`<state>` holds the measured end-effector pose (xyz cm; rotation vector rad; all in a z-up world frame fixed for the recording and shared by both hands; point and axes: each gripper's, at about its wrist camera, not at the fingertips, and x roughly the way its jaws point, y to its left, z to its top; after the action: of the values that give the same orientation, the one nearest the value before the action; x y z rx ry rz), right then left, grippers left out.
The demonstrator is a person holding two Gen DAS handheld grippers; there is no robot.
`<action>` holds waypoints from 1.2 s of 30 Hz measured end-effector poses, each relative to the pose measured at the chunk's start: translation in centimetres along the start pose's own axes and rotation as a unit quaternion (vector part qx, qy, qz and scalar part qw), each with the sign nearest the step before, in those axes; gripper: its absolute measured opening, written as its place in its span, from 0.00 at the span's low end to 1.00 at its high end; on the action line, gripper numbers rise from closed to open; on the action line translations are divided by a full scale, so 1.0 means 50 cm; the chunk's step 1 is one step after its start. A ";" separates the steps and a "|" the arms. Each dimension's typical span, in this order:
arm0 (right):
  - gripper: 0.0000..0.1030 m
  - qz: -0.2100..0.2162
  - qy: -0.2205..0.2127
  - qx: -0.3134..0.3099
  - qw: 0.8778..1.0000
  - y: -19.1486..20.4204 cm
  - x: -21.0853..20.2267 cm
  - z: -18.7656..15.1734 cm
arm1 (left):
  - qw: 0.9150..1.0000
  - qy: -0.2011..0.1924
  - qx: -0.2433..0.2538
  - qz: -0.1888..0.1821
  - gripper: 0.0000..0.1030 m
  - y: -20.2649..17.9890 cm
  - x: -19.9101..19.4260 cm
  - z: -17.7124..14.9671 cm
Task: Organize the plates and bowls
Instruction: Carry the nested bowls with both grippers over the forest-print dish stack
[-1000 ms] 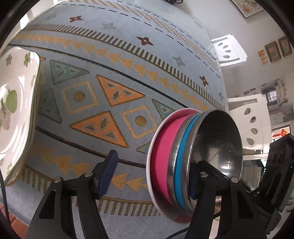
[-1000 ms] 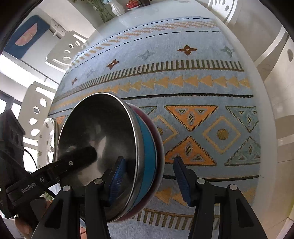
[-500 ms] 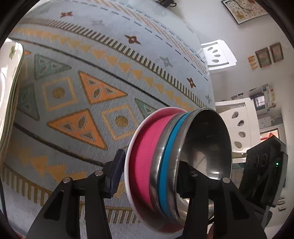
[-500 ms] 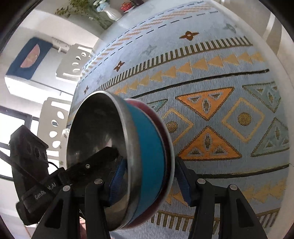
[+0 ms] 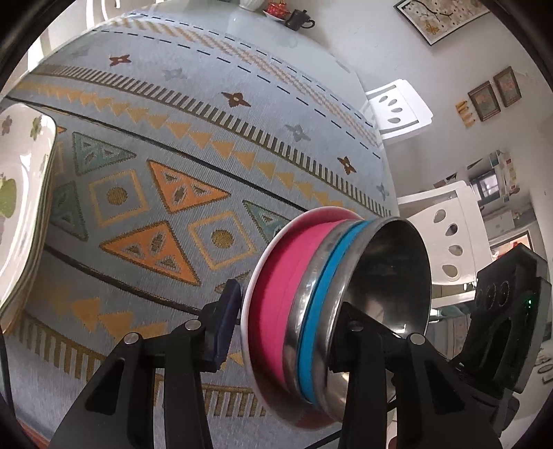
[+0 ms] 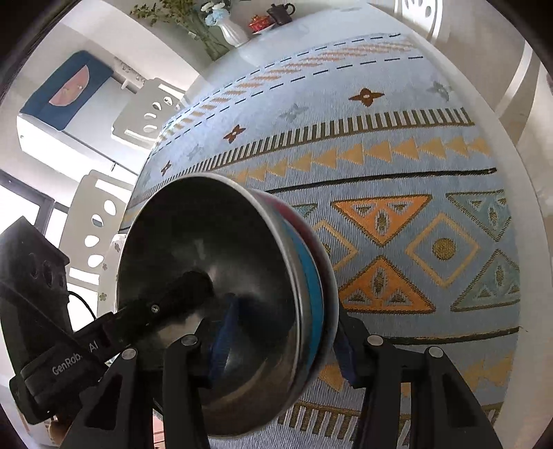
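Observation:
A stack of nested bowls (image 5: 311, 311), a steel one inside a blue one inside a pink one, is held on its side above the patterned tablecloth. My left gripper (image 5: 287, 324) is shut on the stack's rim, one finger inside the steel bowl, one outside the pink. My right gripper (image 6: 280, 328) grips the same stack (image 6: 221, 297) from the opposite side, one finger inside the steel bowl. A pile of white floral plates (image 5: 20, 207) lies at the left edge of the left wrist view.
The table carries a blue cloth with orange triangles (image 6: 397, 214). White chairs (image 5: 446, 238) stand around it. A vase of flowers (image 6: 228, 27), a dark teapot (image 5: 299, 19) and a small red dish sit at the far end.
Both grippers have closed in on the bowl stack and it has lifted and tilted slightly. The plates have come further into the left wrist view at left.

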<state>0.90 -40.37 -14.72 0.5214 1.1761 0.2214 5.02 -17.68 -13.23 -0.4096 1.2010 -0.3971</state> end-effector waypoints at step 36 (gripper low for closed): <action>0.48 0.052 0.050 -0.105 0.992 0.454 0.034 0.022 | 0.984 -0.135 -0.088 0.072 0.35 0.210 -0.386 0.076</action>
<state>4.87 -20.40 -4.46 0.3906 1.2086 0.4600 3.45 1.40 -1.80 -0.5077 0.9949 -0.1046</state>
